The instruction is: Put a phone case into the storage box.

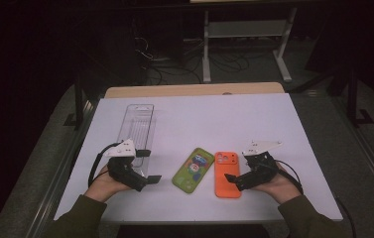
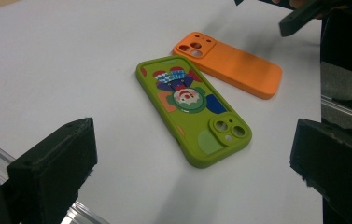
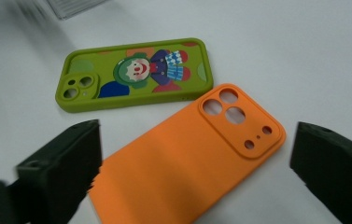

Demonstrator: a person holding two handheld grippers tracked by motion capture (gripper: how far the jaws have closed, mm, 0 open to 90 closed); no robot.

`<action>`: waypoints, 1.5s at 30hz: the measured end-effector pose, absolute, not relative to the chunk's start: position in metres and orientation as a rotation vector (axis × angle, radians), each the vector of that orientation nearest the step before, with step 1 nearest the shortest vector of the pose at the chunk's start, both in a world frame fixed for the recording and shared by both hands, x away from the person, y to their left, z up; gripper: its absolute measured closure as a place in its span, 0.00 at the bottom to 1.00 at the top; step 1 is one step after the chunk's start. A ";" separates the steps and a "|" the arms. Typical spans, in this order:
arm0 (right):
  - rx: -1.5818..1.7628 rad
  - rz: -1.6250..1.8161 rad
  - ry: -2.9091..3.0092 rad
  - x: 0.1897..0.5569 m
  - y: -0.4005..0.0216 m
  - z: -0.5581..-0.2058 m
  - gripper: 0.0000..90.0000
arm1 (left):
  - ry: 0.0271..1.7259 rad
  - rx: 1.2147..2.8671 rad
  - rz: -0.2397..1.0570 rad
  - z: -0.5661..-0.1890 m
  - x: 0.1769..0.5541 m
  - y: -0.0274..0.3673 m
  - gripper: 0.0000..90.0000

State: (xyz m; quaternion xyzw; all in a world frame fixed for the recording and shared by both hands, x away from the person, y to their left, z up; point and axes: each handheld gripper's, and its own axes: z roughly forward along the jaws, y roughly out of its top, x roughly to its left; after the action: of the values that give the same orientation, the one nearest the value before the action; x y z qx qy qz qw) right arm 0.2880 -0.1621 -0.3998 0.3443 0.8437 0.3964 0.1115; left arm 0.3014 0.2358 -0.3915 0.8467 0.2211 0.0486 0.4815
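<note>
Two phone cases lie side by side near the middle of the white table [image 1: 194, 114], backs up. The green case [image 1: 193, 169] carries a clown picture and tilts so its top end points toward one o'clock in the high view. The orange case [image 1: 227, 174] lies just at its three o'clock side, close beside it; whether the two edges touch cannot be told from above. In the left gripper view the green case [image 2: 192, 108] sits in the centre with its camera cutouts at the near end, and the orange case [image 2: 229, 64] lies beyond it at one o'clock. In the right gripper view the orange case [image 3: 187, 158] runs up from the bottom centre, cutouts at the far end, with the green case [image 3: 134, 74] beyond it at eleven o'clock.

The left tool [image 1: 150, 166] hangs above the table at nine o'clock from the green case, well apart from it, jaws spread wide with nothing between them. The right tool [image 1: 238, 168] sits at three o'clock from the orange case, its jaws also wide and empty, with its tips over that case's right edge; contact cannot be judged.

A clear plastic tray [image 1: 136, 124] lies at eleven o'clock from the green case, just beyond the left tool.
</note>
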 end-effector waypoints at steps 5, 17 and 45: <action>1.033 1.149 2.481 0.292 -0.157 -0.399 0.07 | 0.540 2.060 0.119 -0.391 0.301 0.236 0.00; 0.988 1.090 2.575 0.306 -0.135 -0.394 0.31 | 0.545 2.053 0.118 -0.391 0.301 0.237 0.00; 0.816 0.868 2.854 0.304 -0.088 -0.416 0.98 | 0.547 2.045 0.117 -0.391 0.301 0.239 0.00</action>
State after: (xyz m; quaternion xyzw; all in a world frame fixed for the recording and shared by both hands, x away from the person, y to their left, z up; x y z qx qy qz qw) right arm 0.3039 -0.0880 -0.4160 0.2639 0.9225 0.2806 0.0243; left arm 0.3008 0.2387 -0.3907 0.8416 0.2250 0.0483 0.4886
